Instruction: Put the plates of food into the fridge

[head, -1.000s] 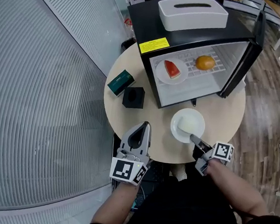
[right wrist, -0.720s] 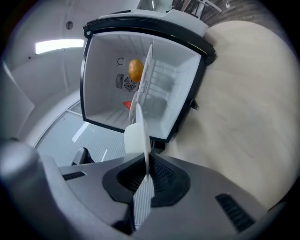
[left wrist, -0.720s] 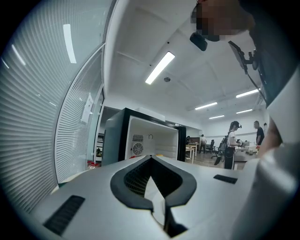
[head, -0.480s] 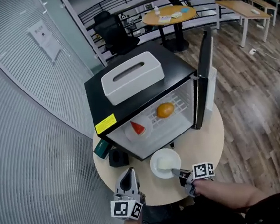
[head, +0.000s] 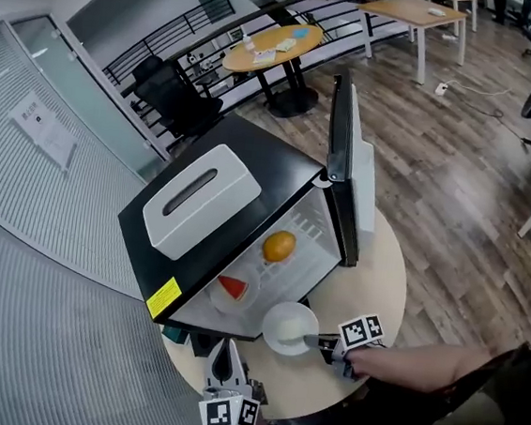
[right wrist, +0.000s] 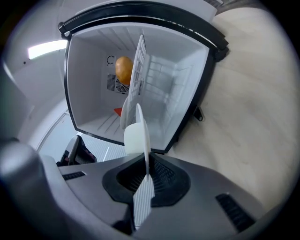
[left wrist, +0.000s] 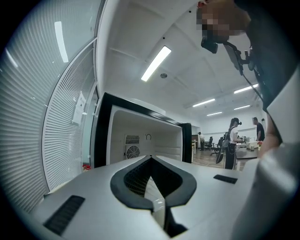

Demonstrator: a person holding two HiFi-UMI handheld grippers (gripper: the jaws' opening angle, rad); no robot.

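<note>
At the fridge (head: 271, 156) mouth, right gripper (head: 318, 340) has its jaws nearly together, pinched on the near rim of the white plate (head: 288, 328) with the pale mound of food (right wrist: 132, 139) on it. Plate is just outside the open front, low compartment, not in yet. Left gripper (head: 224, 352) sits at the near table (head: 377, 275) edge, jaws closed together, nothing between them.

Already inside: plate with red wedge (head: 230, 290) on the floor of the fridge, orange (head: 279, 247) on the wire shelf above.

Risks as I judge them:
- Grip is on a thin rim only, and the plate hangs out past the jaws. It could droop or slip out, and the mound would slide off.
- Plate with red wedge lies close ahead. Pushing straight in could knock it.
- Front lip of the fridge could catch the plate's far edge if I come in too low.
- Door (head: 345, 173) stands open just beside my right arm, so a bump could swing it.
</note>
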